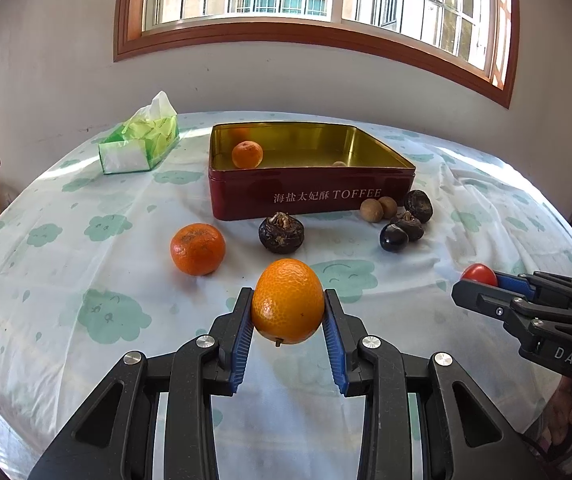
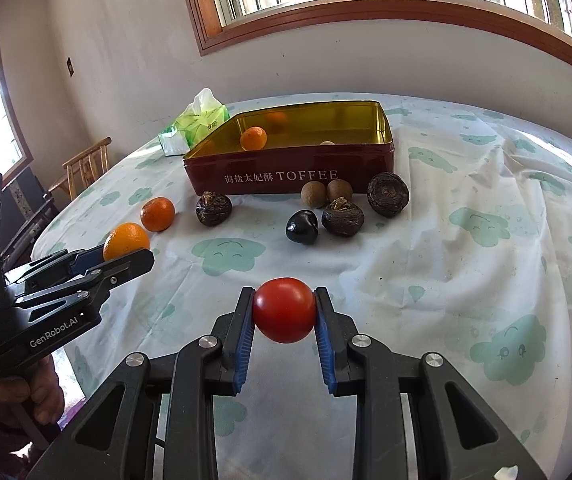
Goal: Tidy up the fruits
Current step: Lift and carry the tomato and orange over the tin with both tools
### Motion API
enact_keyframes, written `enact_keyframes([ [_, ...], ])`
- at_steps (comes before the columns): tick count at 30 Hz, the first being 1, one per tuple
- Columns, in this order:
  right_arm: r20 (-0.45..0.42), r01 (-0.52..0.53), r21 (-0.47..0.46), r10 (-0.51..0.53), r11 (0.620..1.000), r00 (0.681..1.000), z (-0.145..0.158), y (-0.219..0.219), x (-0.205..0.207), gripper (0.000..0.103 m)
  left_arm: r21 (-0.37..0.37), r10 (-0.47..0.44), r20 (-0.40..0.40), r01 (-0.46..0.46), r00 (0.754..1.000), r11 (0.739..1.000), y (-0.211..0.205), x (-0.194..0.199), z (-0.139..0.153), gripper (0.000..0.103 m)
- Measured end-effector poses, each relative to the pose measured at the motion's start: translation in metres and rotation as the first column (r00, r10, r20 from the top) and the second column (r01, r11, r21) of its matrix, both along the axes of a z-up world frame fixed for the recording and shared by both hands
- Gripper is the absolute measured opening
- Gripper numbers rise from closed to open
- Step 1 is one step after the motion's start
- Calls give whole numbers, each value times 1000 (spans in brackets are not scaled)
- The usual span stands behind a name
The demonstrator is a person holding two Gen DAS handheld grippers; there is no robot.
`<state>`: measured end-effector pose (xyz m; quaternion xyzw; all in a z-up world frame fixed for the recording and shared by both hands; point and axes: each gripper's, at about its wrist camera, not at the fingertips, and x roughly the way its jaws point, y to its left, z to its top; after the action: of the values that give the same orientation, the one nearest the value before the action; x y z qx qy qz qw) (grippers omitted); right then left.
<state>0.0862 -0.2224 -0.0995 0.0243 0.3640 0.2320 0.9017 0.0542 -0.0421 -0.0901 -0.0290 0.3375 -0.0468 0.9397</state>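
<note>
— Orange (image 1: 288,302) pinched in left gripper (image 1: 288,312), tomato (image 2: 284,310) clamped in right gripper (image 2: 284,312), both short of tin (image 1: 310,196).
— Could slip; pads grip only the sides, probably lightly.

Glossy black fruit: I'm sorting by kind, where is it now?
On the tablecloth before the tin, the glossy black fruit touches a brown ridged fruit on its right.

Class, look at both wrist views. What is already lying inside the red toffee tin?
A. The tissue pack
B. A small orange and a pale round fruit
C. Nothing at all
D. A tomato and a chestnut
B: a small orange and a pale round fruit lie inside the tin.
</note>
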Motion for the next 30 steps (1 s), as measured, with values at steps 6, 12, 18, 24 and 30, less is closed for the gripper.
enact_keyframes([
  [6, 8, -4, 30, 4, 1000, 1000, 7, 0, -13, 26, 9, 14, 3, -14, 1000, 1000, 0, -2, 2, 34],
  [12, 16, -3, 38, 3, 999, 1000, 12, -3, -23, 26, 7, 28, 11, -28, 1000, 1000, 1, -3, 7, 34],
  [18, 6, 11, 53, -12, 999, 1000, 14, -8, -25, 26, 6, 30, 20, -30, 999, 1000, -1, -4, 14, 34],
  [24, 0, 23, 78, -23, 997, 1000, 24, -16, -27, 26, 30, 23, 34, -24, 999, 999, -6, 1, 27, 35],
  [30, -1, 27, 93, -27, 995, 1000, 36, -22, -11, 26, 48, 13, 49, -15, 999, 999, -9, 22, 43, 35],
])
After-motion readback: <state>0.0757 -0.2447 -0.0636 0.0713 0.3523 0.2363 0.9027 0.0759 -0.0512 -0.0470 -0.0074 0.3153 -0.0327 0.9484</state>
